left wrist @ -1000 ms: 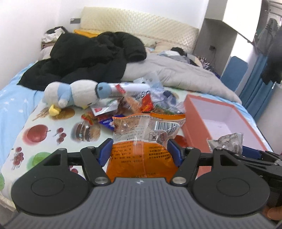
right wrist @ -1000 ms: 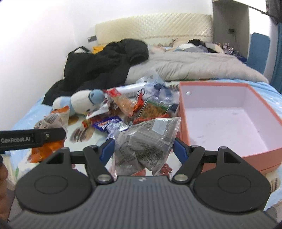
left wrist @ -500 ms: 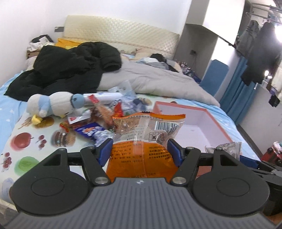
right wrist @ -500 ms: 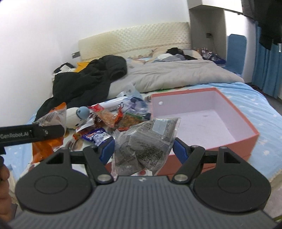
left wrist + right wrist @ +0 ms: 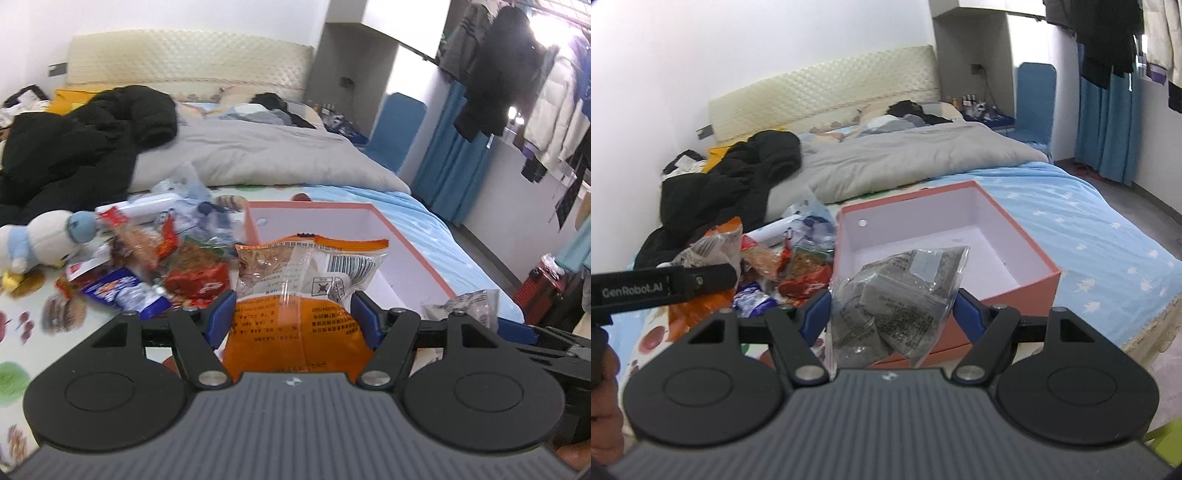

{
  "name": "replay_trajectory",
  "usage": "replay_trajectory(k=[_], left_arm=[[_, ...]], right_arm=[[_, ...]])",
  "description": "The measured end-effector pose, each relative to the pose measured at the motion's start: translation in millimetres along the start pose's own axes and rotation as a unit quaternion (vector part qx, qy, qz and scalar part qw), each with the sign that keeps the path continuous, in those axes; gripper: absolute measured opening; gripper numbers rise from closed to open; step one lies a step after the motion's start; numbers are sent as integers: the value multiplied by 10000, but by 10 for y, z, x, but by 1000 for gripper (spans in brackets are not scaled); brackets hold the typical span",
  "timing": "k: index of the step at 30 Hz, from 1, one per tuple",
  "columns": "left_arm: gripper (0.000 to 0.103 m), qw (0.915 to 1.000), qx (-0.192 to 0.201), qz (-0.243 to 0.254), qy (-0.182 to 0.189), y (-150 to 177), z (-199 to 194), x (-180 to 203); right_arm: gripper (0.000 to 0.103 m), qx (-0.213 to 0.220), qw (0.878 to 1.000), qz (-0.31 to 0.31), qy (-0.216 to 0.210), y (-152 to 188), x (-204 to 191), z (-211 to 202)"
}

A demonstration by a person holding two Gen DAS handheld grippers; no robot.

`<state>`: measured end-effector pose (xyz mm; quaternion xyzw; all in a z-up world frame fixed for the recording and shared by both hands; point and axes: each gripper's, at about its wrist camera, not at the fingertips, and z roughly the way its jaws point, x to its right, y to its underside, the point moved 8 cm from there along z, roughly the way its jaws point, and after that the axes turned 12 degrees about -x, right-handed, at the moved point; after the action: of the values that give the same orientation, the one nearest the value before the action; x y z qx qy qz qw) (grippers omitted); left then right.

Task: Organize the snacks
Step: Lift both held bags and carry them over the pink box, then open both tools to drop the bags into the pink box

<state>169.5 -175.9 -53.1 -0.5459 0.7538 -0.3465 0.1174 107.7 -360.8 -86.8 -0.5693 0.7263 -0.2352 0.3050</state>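
My left gripper (image 5: 293, 317) is shut on an orange snack bag (image 5: 306, 291) and holds it above the bed, in front of the open pink box (image 5: 413, 254). My right gripper (image 5: 892, 314) is shut on a clear bag of dark grey snacks (image 5: 897, 295), held in front of the same pink box (image 5: 1027, 284), whose white inside is bare. A pile of loose snack packets (image 5: 166, 266) lies on the bed left of the box; it also shows in the right wrist view (image 5: 798, 258). The left gripper with its orange bag (image 5: 713, 254) shows at the left of the right wrist view.
A white and blue plush toy (image 5: 40, 240) lies left of the pile. A black jacket (image 5: 81, 147) and a grey duvet (image 5: 258, 155) lie further back on the bed. Blue curtains (image 5: 1108, 122) and hanging clothes (image 5: 517, 81) are to the right.
Both grippers have moved right and back from the bed with their bags still held. The pink box now sits behind each bag, and the snack pile has shifted left in view.
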Motion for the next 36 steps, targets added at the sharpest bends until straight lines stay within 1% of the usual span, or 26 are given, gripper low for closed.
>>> replay_trajectory(k=[4, 8, 14, 18, 22, 25, 29, 33, 35, 36], left_arm=[[72, 9996, -187, 168, 88, -212, 339, 131], [72, 9986, -423, 287, 121, -431, 759, 224], [72, 9963, -760, 399, 98, -682, 1469, 245], [72, 9937, -1043, 406, 109, -798, 1931, 214], [72, 9907, -1210, 614, 98, -881, 2269, 245], [72, 9895, -1297, 627, 137, -896, 2425, 269], [73, 9890, -1366, 544, 144, -900, 2503, 270], [74, 9891, -1369, 519, 134, -892, 2517, 280], [79, 9898, -1317, 530, 119, -891, 2478, 305], [84, 9903, -1279, 525, 112, -890, 2444, 316]], right_arm=[[74, -85, 9999, 54, 50, -125, 142, 198], [74, -189, 9997, 114, 71, -299, 289, 458], [74, -406, 9990, 160, 124, -538, 521, 977], [74, -653, 9976, 183, 105, -597, 656, 1332], [74, -894, 9958, 129, 116, -622, 776, 1682], [74, -1077, 9938, 237, 121, -620, 860, 1896], [74, -1420, 9893, 312, 121, -559, 928, 2115], [75, -1509, 9878, 382, 42, -502, 965, 2192], [75, -1533, 9872, 442, -64, -498, 981, 2200], [76, -1538, 9871, 446, -93, -498, 984, 2197]])
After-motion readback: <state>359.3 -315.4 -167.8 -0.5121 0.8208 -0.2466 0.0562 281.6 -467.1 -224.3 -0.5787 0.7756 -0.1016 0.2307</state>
